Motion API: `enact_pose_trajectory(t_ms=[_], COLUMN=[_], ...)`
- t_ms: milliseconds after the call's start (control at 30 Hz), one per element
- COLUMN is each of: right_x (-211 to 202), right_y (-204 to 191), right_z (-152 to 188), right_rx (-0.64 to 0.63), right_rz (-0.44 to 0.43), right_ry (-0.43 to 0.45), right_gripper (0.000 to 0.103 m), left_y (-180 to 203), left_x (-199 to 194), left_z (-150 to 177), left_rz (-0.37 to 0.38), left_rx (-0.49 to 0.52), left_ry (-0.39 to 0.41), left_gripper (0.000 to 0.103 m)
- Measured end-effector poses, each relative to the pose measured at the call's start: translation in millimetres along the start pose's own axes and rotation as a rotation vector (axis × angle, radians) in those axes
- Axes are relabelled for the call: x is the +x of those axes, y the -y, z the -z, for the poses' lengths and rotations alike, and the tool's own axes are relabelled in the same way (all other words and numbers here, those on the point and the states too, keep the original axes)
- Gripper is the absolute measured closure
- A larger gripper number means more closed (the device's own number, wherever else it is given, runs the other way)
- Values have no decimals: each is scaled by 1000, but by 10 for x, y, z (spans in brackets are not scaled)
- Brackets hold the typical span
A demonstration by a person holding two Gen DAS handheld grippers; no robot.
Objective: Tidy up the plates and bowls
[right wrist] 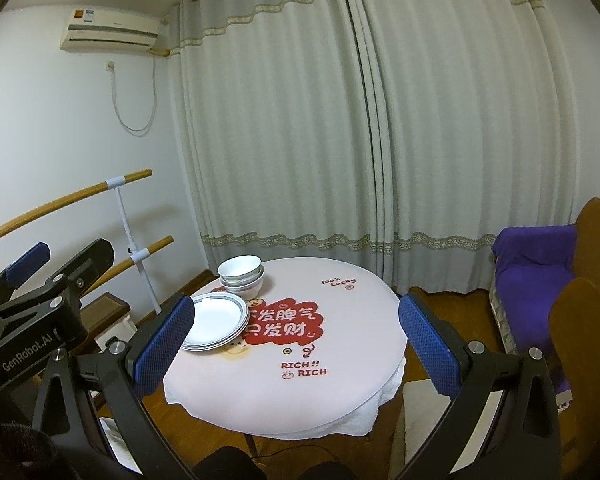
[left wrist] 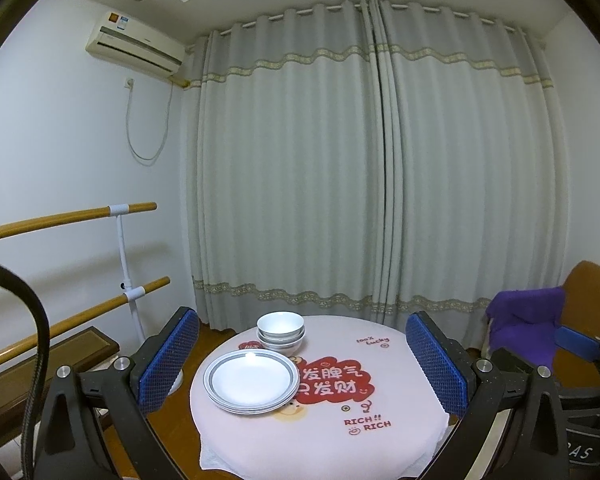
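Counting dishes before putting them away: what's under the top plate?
More plates: rims of about two show below the top one, stacked on the tablecloth. Their centres are covered. The bowls sit stacked behind.

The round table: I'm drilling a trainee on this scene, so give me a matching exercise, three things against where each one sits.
Things:
1. bowl stack
2. plate stack
3. purple cloth

Places:
A. draped over the seat right of the table
B. on the table's left, nearer the camera
C. on the table's far left, near the curtain

Pairs: 1-C, 2-B, 3-A
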State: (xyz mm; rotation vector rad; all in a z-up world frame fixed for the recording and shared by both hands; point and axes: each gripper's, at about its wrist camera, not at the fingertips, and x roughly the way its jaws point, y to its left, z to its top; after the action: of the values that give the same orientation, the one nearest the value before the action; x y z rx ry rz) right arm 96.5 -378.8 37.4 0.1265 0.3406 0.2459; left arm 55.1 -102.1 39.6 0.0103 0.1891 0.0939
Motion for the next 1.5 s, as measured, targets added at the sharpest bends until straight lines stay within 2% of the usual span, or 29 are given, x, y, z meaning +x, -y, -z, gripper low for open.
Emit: enact_pose_trajectory(t_ms=[1500], right_x=[44], right_y=[36], right_z=[77], right_rx=[6], right_rz=[0], right_ry=[-17], right_gripper=[0], left_y=[44], left_x=[-9], left_z=[64], left_rz=[0], left_rx=[10], left_ry=[-1], left_gripper=[1])
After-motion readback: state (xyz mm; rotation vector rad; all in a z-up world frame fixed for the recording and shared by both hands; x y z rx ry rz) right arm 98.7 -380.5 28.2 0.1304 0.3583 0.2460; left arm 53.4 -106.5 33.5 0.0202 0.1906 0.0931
